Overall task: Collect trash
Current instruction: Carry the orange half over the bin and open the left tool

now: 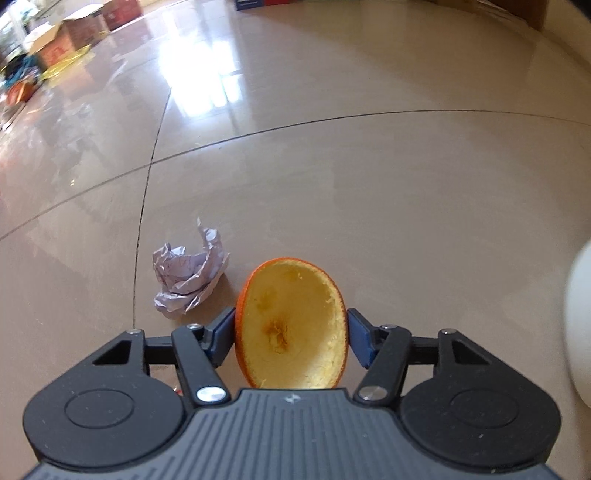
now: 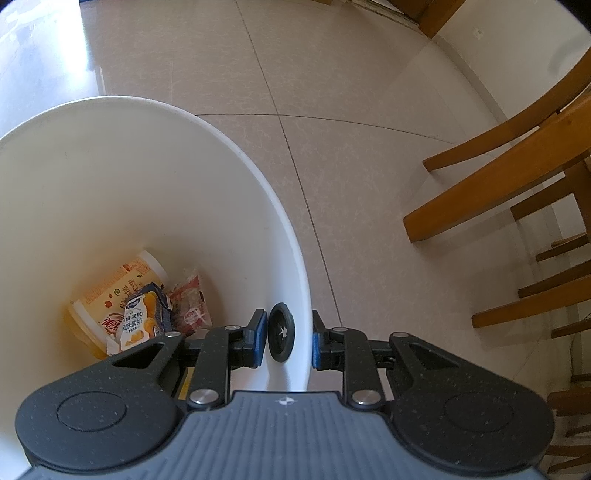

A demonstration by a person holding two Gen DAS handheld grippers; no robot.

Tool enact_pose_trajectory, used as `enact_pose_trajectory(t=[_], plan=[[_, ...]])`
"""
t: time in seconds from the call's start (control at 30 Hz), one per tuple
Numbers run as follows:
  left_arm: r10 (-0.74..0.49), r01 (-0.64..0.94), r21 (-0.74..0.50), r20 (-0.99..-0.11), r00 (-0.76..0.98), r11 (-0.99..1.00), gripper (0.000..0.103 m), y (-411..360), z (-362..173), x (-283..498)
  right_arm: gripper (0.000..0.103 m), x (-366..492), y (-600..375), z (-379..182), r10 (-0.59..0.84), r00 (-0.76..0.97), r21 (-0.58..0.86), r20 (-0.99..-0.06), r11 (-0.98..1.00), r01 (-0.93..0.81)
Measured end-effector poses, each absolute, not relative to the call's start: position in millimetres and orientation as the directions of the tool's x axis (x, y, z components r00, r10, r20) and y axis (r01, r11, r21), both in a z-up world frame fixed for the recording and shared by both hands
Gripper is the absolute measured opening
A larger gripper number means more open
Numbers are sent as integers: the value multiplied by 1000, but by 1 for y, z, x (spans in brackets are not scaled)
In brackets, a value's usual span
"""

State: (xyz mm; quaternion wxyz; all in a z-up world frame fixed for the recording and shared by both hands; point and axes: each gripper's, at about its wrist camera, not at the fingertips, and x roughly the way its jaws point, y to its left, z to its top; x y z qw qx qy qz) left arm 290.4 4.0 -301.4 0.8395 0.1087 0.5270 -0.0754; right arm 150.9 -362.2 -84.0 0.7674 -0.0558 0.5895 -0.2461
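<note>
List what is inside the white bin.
Inside the white bin lie an orange printed cup, a drink carton and a red wrapper. The right tool hides the nearest bottom part.

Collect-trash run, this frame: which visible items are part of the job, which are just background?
Job:
- orange peel, clamped in left gripper
- crumpled paper on the floor
- white bin, rim gripped by right gripper
- cup and carton already inside

Background:
- wooden chairs
- cardboard boxes
</note>
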Motion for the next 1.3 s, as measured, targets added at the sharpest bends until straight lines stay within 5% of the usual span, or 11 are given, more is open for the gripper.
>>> enact_pose_trajectory(t=[0.33, 0.63, 0.83, 0.87, 0.93, 1.3], plan=[[-203, 479, -10, -913, 353, 878, 62, -30, -181, 258, 28, 148, -358, -86, -461, 195, -395, -866, 869, 298], [-484, 709, -160, -828, 282, 687, 63, -112, -65, 228, 27, 148, -360, -83, -452, 193, -385, -871, 871, 305], [-568, 769, -219, -794, 218, 601, 68, -164, -49, 226, 27, 148, -361, -83, -452, 191, -384, -871, 870, 309], [-582, 772, -235, -787, 206, 591, 72, -170, -49, 224, 27, 148, -360, -83, -453, 193, -386, -870, 871, 305], [-596, 776, -256, -781, 185, 576, 98, -180, -52, 221, 27, 148, -360, -83, -452, 195, -385, -871, 872, 304], [-601, 749, -237, -757, 257, 618, 101, -179, -56, 210, 27, 148, -360, -81, -448, 197, -381, -872, 874, 303]])
